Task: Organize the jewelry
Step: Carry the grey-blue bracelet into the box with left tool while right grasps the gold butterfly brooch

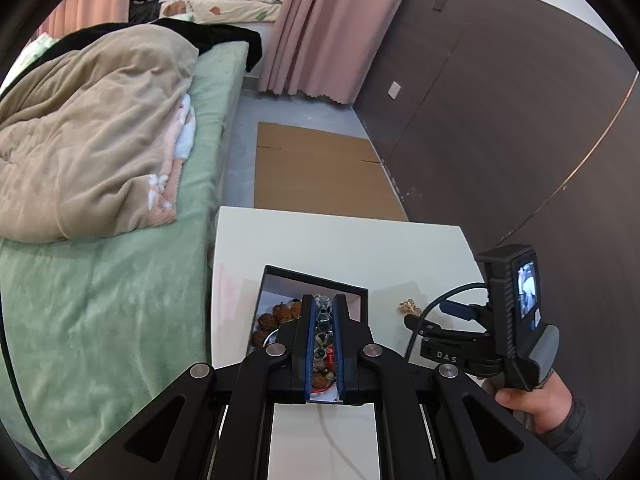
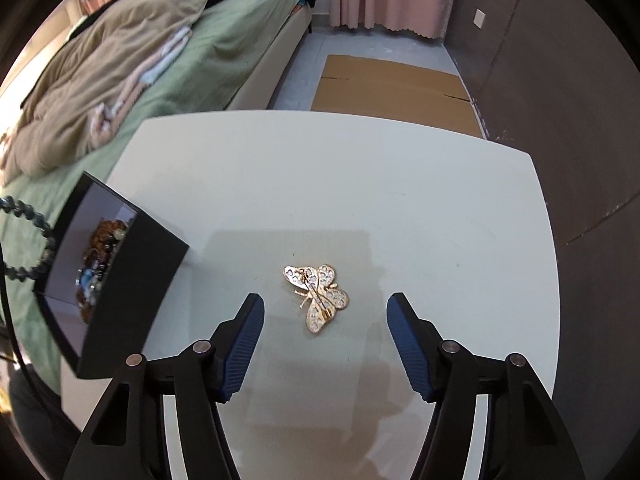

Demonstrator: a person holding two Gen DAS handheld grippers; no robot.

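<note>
A black jewelry box (image 1: pixel 316 278) (image 2: pixel 132 280) stands on the white table (image 2: pixel 360 184) with beaded bracelets inside. My left gripper (image 1: pixel 323 308) is shut on a dark green bead bracelet (image 1: pixel 322 322) over the box; the bracelet hangs at the left edge of the right wrist view (image 2: pixel 38 236). A gold butterfly brooch (image 2: pixel 318 298) lies face down on the table, also in the left wrist view (image 1: pixel 409 307). My right gripper (image 2: pixel 325 312) is open and empty, its fingers either side of the brooch, just short of it.
A bed (image 1: pixel 120 280) with green sheet and beige blanket lies left of the table. Flat cardboard (image 1: pixel 320 172) lies on the floor beyond the table. A dark wall (image 1: pixel 500 120) runs along the right. Pink curtains (image 1: pixel 320 28) hang at the back.
</note>
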